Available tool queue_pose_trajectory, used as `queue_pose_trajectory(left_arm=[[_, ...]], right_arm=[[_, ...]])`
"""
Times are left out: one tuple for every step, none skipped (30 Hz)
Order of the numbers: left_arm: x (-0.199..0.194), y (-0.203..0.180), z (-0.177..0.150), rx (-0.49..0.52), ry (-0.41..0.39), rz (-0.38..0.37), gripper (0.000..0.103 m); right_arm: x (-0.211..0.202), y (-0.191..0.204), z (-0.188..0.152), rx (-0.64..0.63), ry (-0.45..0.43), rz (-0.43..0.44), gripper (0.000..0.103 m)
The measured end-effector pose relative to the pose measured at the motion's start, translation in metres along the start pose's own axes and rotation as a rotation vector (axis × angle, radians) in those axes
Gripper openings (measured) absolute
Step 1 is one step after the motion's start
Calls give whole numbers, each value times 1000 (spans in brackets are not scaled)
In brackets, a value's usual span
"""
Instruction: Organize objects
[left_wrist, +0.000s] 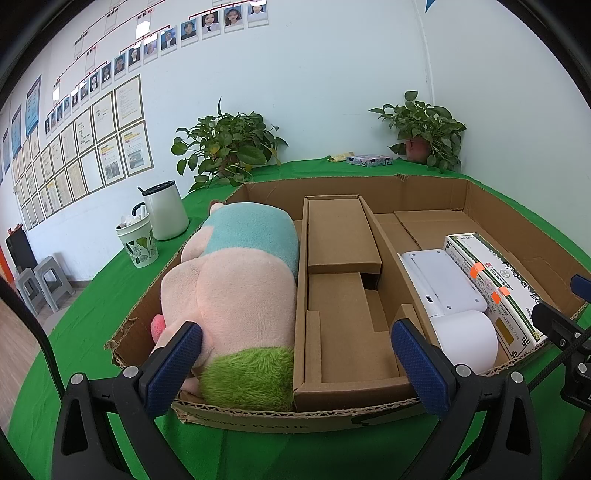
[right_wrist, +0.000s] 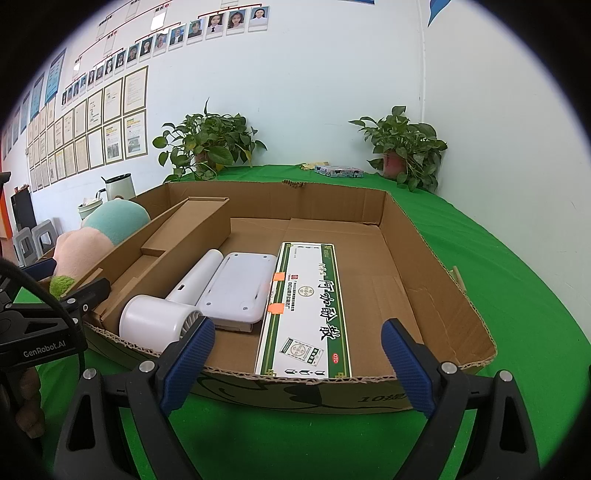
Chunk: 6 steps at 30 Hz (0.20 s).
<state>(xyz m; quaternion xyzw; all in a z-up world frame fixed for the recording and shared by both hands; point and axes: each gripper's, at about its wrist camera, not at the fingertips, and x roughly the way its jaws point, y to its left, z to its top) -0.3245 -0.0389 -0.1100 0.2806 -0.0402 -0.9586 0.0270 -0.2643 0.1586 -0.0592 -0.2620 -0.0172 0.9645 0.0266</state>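
Note:
A shallow cardboard box (left_wrist: 354, 186) (right_wrist: 439, 291) lies on the green table. In its left part rests a pink, teal and green plush toy (left_wrist: 236, 288) (right_wrist: 110, 225). A cardboard insert (left_wrist: 343, 295) (right_wrist: 177, 236) fills the middle. On the right lie a white hair dryer (left_wrist: 463, 338) (right_wrist: 162, 317), a white flat device (left_wrist: 443, 280) (right_wrist: 240, 288) and a white-and-green medicine box (left_wrist: 498, 284) (right_wrist: 306, 314). My left gripper (left_wrist: 295, 363) hangs open at the box's near edge, empty. My right gripper (right_wrist: 297, 363) is open too, over the near edge by the medicine box.
Two potted plants (left_wrist: 225, 147) (left_wrist: 424, 129) stand at the back by the wall. A small patterned pack (left_wrist: 369, 160) lies between them. A white kettle (left_wrist: 164, 210) and a leaf-print cup (left_wrist: 138, 242) stand left of the box. Grey stools (left_wrist: 40, 280) sit on the floor.

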Motion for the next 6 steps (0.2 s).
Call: queue_pose_trajectory(left_arm=[[0,0,0,0,0,0,103],[0,0,0,0,0,0,103],[0,0,0,0,0,0,103],[0,0,0,0,0,-1,103],[0,1,0,-1,0,-1,103],[0,0,0,-1,0,-2,103]], right_arm=[[0,0,0,0,0,0,92],[0,0,0,0,0,0,92],[0,0,0,0,0,0,92],[0,0,0,0,0,0,92],[0,0,0,0,0,0,92],[0,0,0,0,0,0,92]])
